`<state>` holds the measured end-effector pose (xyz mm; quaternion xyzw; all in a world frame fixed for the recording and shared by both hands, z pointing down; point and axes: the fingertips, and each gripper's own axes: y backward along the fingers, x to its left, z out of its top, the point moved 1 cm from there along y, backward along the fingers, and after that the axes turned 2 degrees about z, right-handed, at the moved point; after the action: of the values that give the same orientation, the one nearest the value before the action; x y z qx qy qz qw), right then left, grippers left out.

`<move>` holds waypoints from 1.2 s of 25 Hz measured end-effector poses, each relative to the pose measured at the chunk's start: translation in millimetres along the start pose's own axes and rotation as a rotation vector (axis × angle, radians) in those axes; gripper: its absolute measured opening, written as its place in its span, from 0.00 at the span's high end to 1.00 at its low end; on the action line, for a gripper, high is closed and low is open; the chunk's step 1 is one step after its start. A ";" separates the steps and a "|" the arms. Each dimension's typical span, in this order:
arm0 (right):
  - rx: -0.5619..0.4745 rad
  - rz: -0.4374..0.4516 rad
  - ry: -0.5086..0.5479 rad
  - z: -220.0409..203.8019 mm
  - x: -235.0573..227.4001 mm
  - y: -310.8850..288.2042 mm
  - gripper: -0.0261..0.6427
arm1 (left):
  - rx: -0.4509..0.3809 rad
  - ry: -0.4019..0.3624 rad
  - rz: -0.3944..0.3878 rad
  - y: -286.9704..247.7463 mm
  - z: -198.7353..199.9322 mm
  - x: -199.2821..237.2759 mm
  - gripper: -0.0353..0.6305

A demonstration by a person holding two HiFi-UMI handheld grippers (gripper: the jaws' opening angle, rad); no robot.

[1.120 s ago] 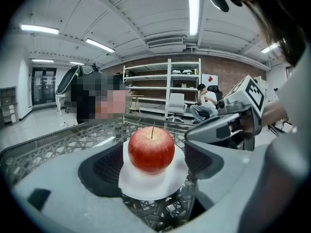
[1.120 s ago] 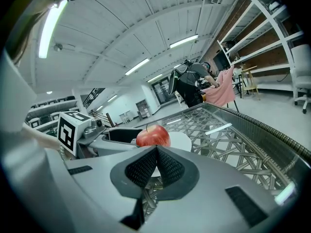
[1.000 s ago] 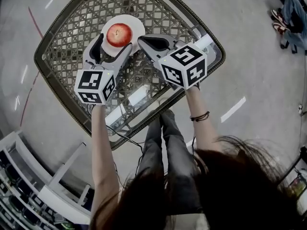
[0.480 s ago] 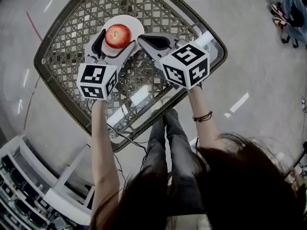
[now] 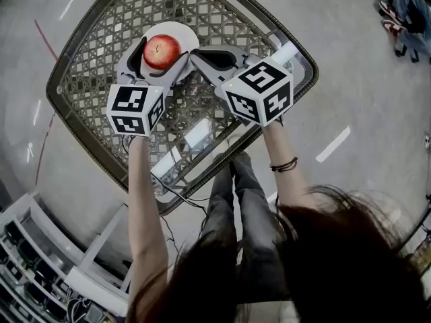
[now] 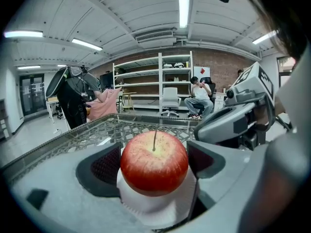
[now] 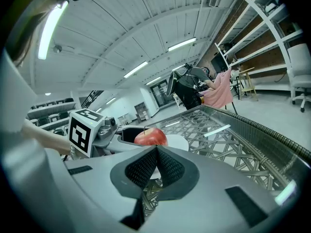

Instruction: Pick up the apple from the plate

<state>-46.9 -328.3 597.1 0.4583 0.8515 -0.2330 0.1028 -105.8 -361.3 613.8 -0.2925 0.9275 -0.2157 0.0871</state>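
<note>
A red apple (image 5: 161,51) sits on a small white plate (image 5: 176,31) near the far corner of a woven lattice table (image 5: 87,73). My left gripper (image 5: 159,59) has its jaws on either side of the apple. In the left gripper view both dark pads (image 6: 103,168) press against the sides of the apple (image 6: 154,163), and the plate (image 6: 146,205) shows white just beneath it. My right gripper (image 5: 195,56) is shut with nothing in it, just right of the apple. In the right gripper view its pads (image 7: 156,165) meet, with the apple (image 7: 150,137) beyond them.
The table has a raised dark rim (image 5: 57,79). White shelving (image 5: 40,261) stands on the floor at lower left. Someone's feet (image 5: 397,19) are at the top right. In the left gripper view a seated person (image 6: 198,98) and shelves (image 6: 155,84) are far behind.
My left gripper has slid forward, and its jaws now enclose the apple and rest against its sides. The right gripper has shifted slightly left and stayed shut.
</note>
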 end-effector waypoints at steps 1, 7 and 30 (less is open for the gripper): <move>-0.001 0.000 -0.001 -0.3 -0.1 -0.1 0.95 | 0.005 -0.002 0.000 -0.9 -1.3 0.0 0.32; 0.000 -0.003 0.003 0.0 -0.2 -0.6 0.95 | 0.034 -0.014 0.004 -3.9 -4.9 0.8 0.32; 0.012 -0.038 -0.039 3.7 -5.1 5.7 0.95 | 0.036 0.048 0.017 12.8 5.2 -0.1 0.32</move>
<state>-39.5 -331.2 594.2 0.4379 0.8566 -0.2490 0.1119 -110.6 -353.6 603.4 -0.2776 0.9278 -0.2387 0.0719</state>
